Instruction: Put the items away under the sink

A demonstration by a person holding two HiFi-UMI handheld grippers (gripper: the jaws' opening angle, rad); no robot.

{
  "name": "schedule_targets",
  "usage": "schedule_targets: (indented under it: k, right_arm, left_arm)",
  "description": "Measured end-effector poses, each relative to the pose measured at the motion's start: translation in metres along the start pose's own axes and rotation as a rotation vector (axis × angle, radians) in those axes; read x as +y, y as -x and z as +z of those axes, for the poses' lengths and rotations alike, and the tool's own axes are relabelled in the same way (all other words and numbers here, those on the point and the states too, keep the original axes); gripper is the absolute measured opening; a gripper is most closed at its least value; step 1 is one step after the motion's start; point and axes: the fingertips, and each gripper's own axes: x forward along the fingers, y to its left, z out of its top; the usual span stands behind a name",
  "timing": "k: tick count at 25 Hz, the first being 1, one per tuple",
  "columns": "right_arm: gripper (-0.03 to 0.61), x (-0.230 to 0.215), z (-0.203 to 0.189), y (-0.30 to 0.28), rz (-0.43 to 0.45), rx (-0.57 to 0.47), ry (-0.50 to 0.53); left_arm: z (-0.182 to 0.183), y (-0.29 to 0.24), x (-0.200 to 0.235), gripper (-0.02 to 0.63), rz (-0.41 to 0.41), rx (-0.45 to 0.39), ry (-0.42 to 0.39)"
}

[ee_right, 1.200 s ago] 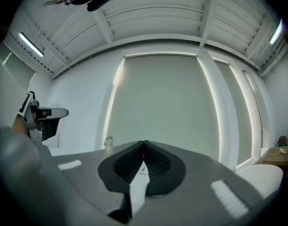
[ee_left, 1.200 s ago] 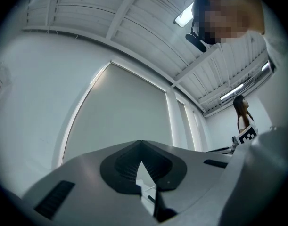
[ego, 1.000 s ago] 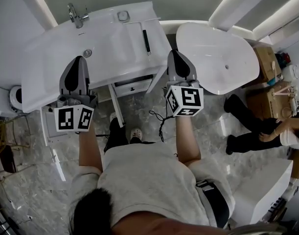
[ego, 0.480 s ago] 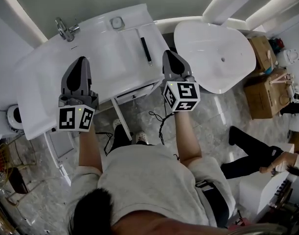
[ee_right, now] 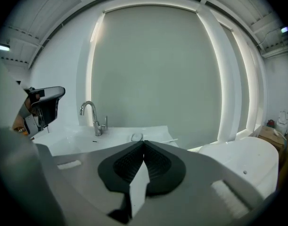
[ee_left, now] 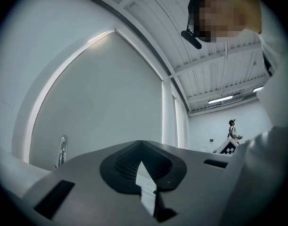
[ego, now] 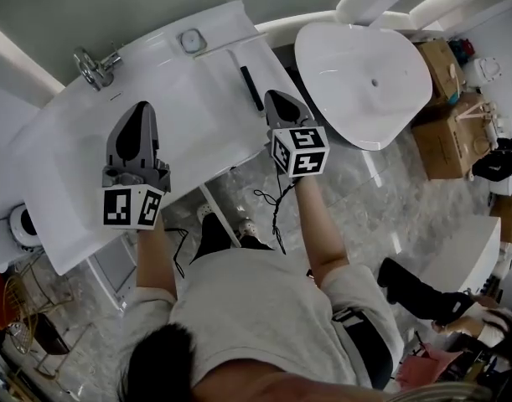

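The sink [ego: 180, 115] is smooth, glossy white, like glazed ceramic, and the bathtub [ego: 364, 82] has the same shiny white finish. The faucet [ego: 92, 65] is polished, mirror-bright metal. The floor [ego: 390, 199] is glossy grey tile with pale, stone-like veining. The left claw [ego: 141, 111] and right claw [ego: 277, 99] have matt grey plastic shells. In the gripper views their inner pads [ee_left: 125, 166] are dark, finely ribbed and look rubbery. The marker cube [ego: 131, 206] on each is matt white with black printed squares. The person's shirt [ego: 256, 308] is soft, pale cloth. The boxes [ego: 444, 141] are plain brown cardboard. The wall [ego: 113, 7] is flat, matt grey-green.
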Motion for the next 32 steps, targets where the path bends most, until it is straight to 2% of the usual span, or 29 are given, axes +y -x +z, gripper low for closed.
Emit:
schedule_targets:
  k: [4, 12, 17, 24, 32]
  right_arm:
    - [0.017, -0.007, -0.018, -0.031, -0.003, 0.084, -0.005]
    - [0.072, -0.026, -0.055, -0.083, -0.025, 0.224, 0.006]
    - [0.100, -0.035, -0.081, -0.111, -0.042, 0.307, -0.005]
    - [0.143, -0.040, -0.113, -0.142, -0.059, 0.402, 0.037]
    - [0.144, -0.046, -0.134, -0.161, -0.092, 0.477, 0.094]
  left_arm:
    - [-0.010, -0.010, 0.013, 0.006, -0.014, 0.016, 0.017]
    - [-0.030, -0.021, 0.030, 0.006, -0.031, 0.045, 0.046]
    - [-0.037, -0.022, 0.040, 0.008, -0.019, 0.061, 0.049]
    - [-0.045, -0.016, 0.061, 0.008, 0.011, 0.079, 0.045]
    - [-0.047, -0.005, 0.081, 0.006, 0.066, 0.098, 0.033]
